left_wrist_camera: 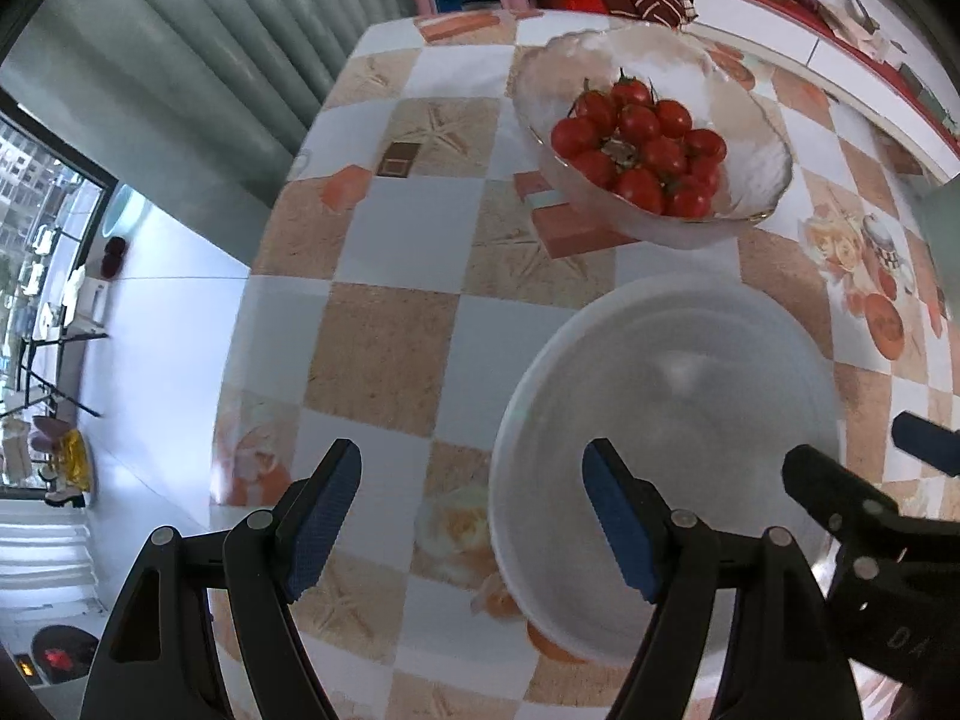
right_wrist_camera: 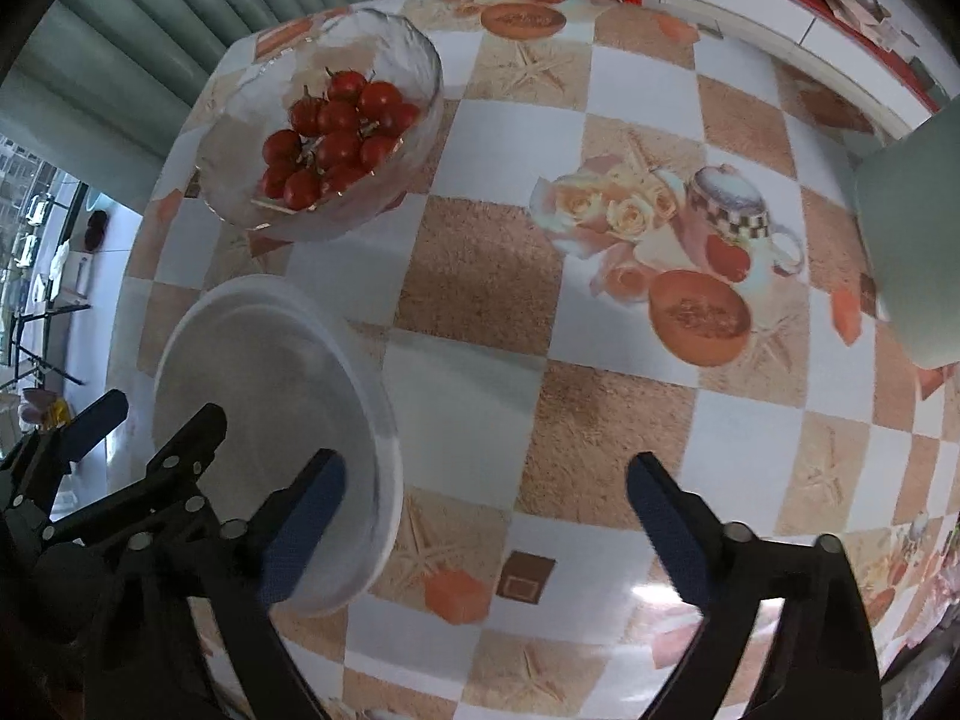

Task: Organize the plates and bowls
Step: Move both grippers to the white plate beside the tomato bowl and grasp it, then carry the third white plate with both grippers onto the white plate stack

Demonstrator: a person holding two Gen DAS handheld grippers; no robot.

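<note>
Two claws hang over a checkered surface, each spread with nothing pinched. The left claw (left_wrist_camera: 474, 516) straddles the near rim of an empty white bowl (left_wrist_camera: 666, 420); the right claw (right_wrist_camera: 486, 531) straddles its opposite rim. A glass bowl (left_wrist_camera: 654, 132) of tomatoes (left_wrist_camera: 645, 147) sits toward the surface's far edge.

Both fisheye views look steeply down onto the desk (left_wrist_camera: 390, 354) from close above, each along its own gripper's fingers. The left wrist view sits over the desk's left side, with the floor (left_wrist_camera: 174, 324) beyond the edge and the white bowl (left_wrist_camera: 540, 384) near at lower right. The right wrist view hangs further right, over open checkered cloth, with the same white bowl (right_wrist_camera: 198, 336) at lower left. Both share the glass bowl of tomatoes (left_wrist_camera: 750, 120) (right_wrist_camera: 414, 60) further off, and each catches the other gripper at its edge.
</note>
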